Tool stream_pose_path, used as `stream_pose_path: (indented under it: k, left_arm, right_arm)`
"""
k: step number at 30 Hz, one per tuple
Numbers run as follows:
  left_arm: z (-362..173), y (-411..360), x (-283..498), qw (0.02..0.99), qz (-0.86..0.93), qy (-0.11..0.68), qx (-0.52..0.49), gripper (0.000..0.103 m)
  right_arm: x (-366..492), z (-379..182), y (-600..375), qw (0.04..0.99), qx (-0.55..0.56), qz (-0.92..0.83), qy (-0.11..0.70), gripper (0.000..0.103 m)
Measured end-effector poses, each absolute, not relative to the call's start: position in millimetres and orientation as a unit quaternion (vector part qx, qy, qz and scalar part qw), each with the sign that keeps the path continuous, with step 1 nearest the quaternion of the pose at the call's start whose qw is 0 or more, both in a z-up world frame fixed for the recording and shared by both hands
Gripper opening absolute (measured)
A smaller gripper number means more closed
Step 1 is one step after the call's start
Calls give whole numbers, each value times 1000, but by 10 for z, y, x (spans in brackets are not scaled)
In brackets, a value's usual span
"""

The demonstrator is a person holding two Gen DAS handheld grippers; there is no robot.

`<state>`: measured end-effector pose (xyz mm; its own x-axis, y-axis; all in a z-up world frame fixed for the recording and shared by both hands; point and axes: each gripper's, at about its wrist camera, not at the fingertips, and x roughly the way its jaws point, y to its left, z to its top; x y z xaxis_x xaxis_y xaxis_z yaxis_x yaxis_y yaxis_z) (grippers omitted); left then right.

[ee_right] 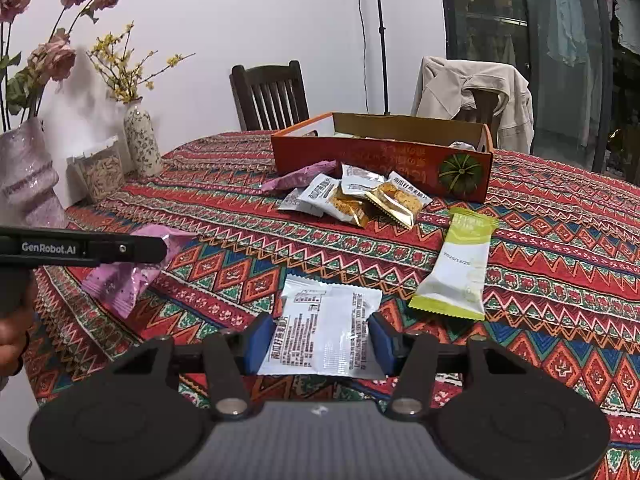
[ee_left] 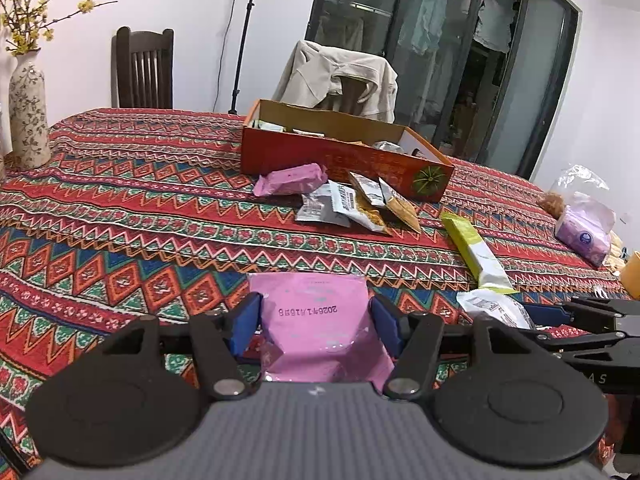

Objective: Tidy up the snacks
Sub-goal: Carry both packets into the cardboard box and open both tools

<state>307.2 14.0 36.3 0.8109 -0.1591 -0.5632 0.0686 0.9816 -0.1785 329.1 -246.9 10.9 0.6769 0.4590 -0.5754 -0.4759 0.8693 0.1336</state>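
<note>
My left gripper point(ee_left: 316, 312) is shut on a pink snack packet point(ee_left: 314, 344), its blue pads pressing both sides, held above the patterned tablecloth. My right gripper point(ee_right: 320, 330) is shut on a white printed snack packet point(ee_right: 326, 336), also lifted off the table. The right wrist view shows the pink packet point(ee_right: 128, 276) hanging at the left. Farther back stands an open orange box point(ee_left: 344, 158) point(ee_right: 380, 158) with some packets inside. In front of it lie a pink packet point(ee_left: 290, 179), several white and orange packets point(ee_left: 356, 206) point(ee_right: 360, 196) and a green-and-white bar point(ee_left: 476, 252) point(ee_right: 460, 268).
Flower vases point(ee_right: 140, 144) point(ee_right: 28, 176) and a clear jar point(ee_right: 102, 170) stand at the table's left edge. A tissue pack point(ee_left: 582, 232) and a plastic bag sit at the right. Two chairs point(ee_right: 272, 96), one draped with a beige jacket point(ee_left: 340, 76), are behind the table.
</note>
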Motion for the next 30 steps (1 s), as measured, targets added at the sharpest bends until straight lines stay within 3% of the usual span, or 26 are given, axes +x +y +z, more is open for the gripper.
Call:
stream_pose_path:
  k: [8, 17, 22, 30]
  left_arm:
    - [775, 12, 3632, 953, -124, 266, -77, 62]
    - [1312, -449, 5536, 955, -126, 259, -72, 62]
    - [1102, -694, 6554, 942, -104, 310, -71, 62]
    - [523, -768, 7582, 911, -70, 401, -67, 62]
  right_arm:
    - [3484, 278, -2588, 922, -3, 267, 281, 52]
    - [4887, 943, -2784, 943, -15, 250, 219, 52]
    - [5966, 982, -2703, 942, -26, 222, 251, 52]
    - [7198, 599, -2405, 931, -70, 187, 306, 52]
